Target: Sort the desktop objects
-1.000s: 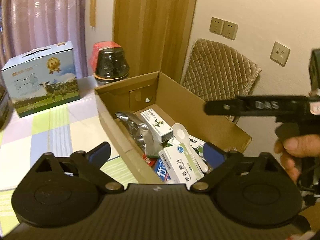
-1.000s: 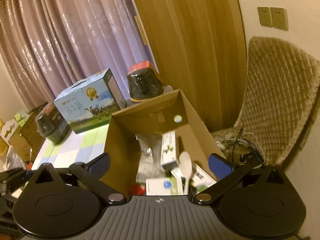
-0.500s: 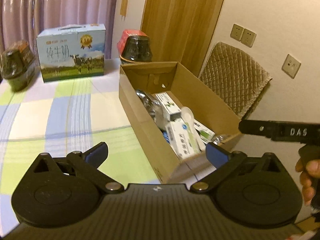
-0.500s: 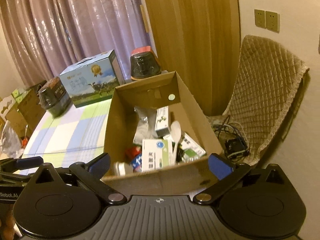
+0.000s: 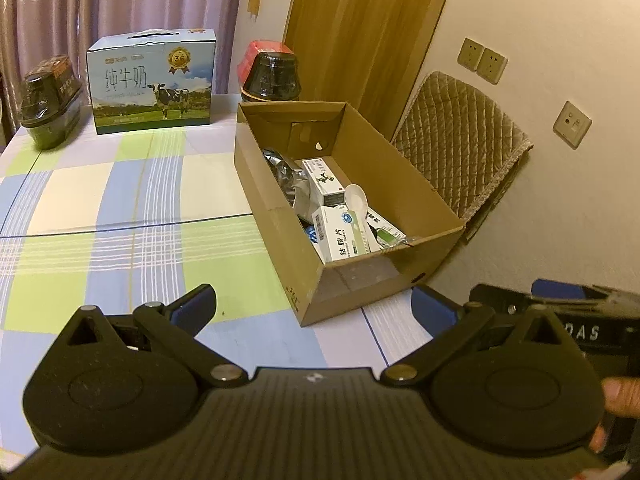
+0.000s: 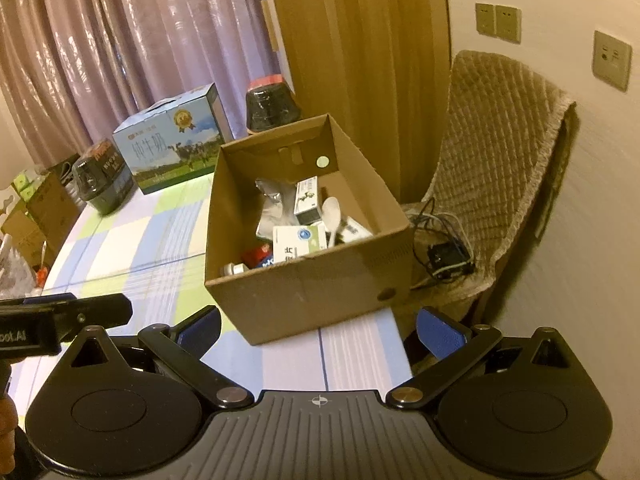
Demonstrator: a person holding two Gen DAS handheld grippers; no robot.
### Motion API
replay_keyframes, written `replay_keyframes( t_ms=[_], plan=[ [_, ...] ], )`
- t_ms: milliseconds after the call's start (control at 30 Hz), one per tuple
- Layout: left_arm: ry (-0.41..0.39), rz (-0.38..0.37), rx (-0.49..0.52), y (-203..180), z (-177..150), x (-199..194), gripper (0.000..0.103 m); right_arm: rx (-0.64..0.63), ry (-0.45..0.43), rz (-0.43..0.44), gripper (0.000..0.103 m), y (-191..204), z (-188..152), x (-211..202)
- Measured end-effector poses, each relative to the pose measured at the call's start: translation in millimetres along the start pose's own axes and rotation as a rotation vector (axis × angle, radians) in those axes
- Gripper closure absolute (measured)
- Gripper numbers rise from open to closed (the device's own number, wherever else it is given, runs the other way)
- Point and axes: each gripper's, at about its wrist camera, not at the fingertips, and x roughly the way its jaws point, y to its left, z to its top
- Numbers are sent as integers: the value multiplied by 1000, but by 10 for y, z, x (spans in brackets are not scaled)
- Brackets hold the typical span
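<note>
An open cardboard box [image 5: 272, 208] stands at the table's right edge. It holds white medicine boxes [image 5: 344, 236], a white plastic spoon [image 5: 356, 200] and a silver foil pouch [image 5: 294, 178]. My left gripper [image 5: 314, 310] hangs open above the checked tablecloth, short of the box's near corner, with nothing between its blue pads. In the right wrist view the box [image 6: 304, 296], the spoon [image 6: 332, 212] and a medicine box [image 6: 298, 240] show again. My right gripper [image 6: 318, 330] is open and empty in front of the box's near wall.
A blue milk carton [image 5: 152, 84] and two dark jars [image 5: 272, 76] [image 5: 48, 100] stand at the table's far side. A chair with a quilted cover [image 5: 460, 148] sits right of the table, with cables [image 6: 444, 256] on its seat. Cardboard boxes [image 6: 36, 216] lie far left.
Both grippers have drawn back from over the cardboard box, which now lies farther ahead. Both stayed open and empty. More of the tablecloth shows.
</note>
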Motion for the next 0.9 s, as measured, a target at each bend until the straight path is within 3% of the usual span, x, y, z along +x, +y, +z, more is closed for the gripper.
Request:
replay_keyframes(
  t_ms=[433,900],
  plan=[
    [-7,4,11,-104,-76,-69,1,-28,-27,2,2,95,-13,-230],
    [-10,-3,24,-92,-73,-35,1,-26,-16,-4,2,111,-26,-182]
  ],
)
